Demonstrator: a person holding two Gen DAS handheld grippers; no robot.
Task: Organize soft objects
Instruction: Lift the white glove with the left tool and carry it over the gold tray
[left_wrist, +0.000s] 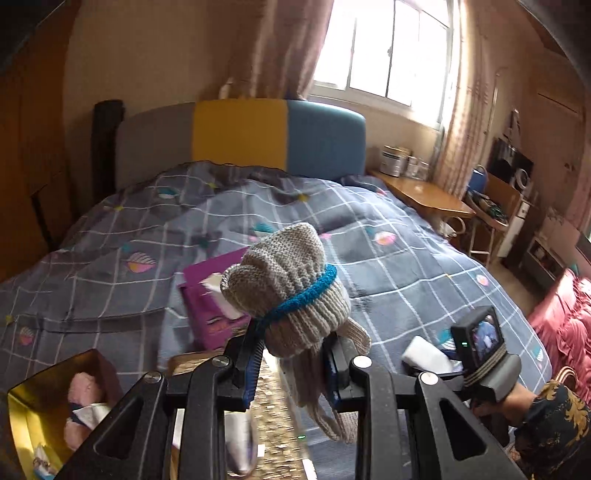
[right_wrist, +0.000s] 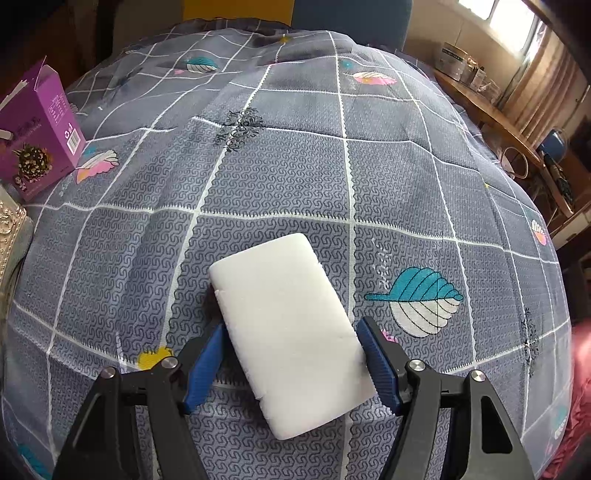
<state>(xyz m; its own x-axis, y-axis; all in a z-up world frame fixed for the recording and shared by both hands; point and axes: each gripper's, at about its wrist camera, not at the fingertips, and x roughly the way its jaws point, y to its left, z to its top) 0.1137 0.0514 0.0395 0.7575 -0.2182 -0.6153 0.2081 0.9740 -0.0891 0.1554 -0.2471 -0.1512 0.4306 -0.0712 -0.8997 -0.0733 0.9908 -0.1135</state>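
One bed, its grey checked quilt (right_wrist: 280, 166) spreading beneath and ahead of both grippers. One purple carton (right_wrist: 37, 133), flap open, stood on the quilt far up and left of the right gripper; in the left wrist view it lay just beyond the left gripper. One gold box (left_wrist: 26, 417), open, sat low and left of the left gripper, with pink and white soft items inside, count unclear. One white foam block (right_wrist: 295, 339) lay flat on the quilt between the fingers of the right gripper (right_wrist: 291, 365), both blue pads at its long edges; whether they pressed it could not be told. One bundle of grey knit gloves (left_wrist: 288, 288), bound by one blue hair tie (left_wrist: 306, 295), was pinched in the left gripper (left_wrist: 291, 369), jaws pressed together on it, lifted above the quilt.
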